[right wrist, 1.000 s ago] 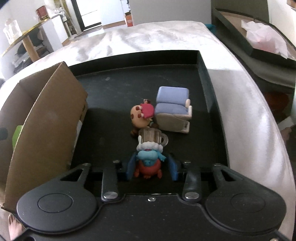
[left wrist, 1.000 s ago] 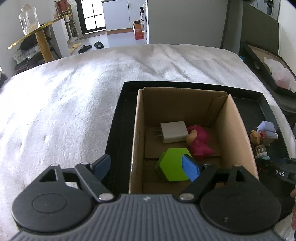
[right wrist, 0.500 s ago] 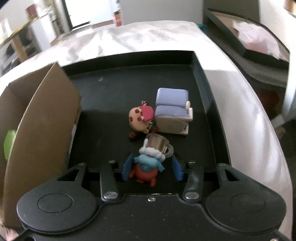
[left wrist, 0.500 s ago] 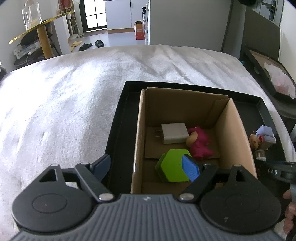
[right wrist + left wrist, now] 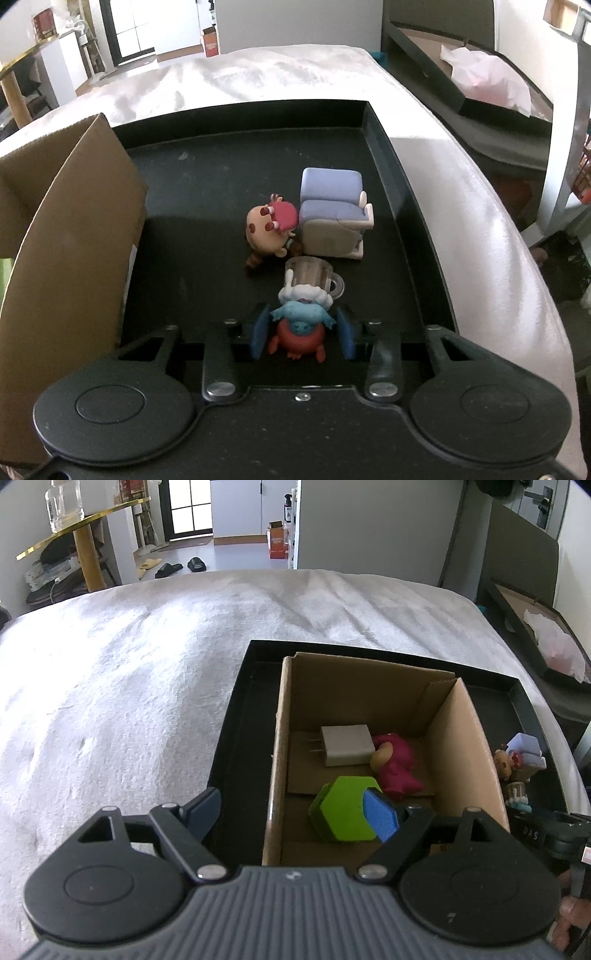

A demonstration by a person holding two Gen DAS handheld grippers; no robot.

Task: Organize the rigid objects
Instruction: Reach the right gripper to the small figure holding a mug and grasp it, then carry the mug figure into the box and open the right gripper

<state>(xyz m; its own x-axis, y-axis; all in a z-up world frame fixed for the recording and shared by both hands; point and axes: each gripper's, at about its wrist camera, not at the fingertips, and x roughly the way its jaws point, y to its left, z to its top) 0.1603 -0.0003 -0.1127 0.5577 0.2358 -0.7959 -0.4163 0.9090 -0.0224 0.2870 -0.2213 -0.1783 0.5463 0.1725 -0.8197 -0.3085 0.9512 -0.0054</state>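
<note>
Right claw [image 5: 303, 334] clamped on blue-red figurine [image 5: 300, 325], black tray [image 5: 207, 192]

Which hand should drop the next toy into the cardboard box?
Right. The right gripper is already shut on the blue-and-red figurine on the black tray, beside the cardboard box. The left gripper is open and holds nothing.

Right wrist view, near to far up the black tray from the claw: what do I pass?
Blue-and-red figure between the right claw's pads → clear mug → cookie-faced figure → toy armchair → tray's far rim.
</note>
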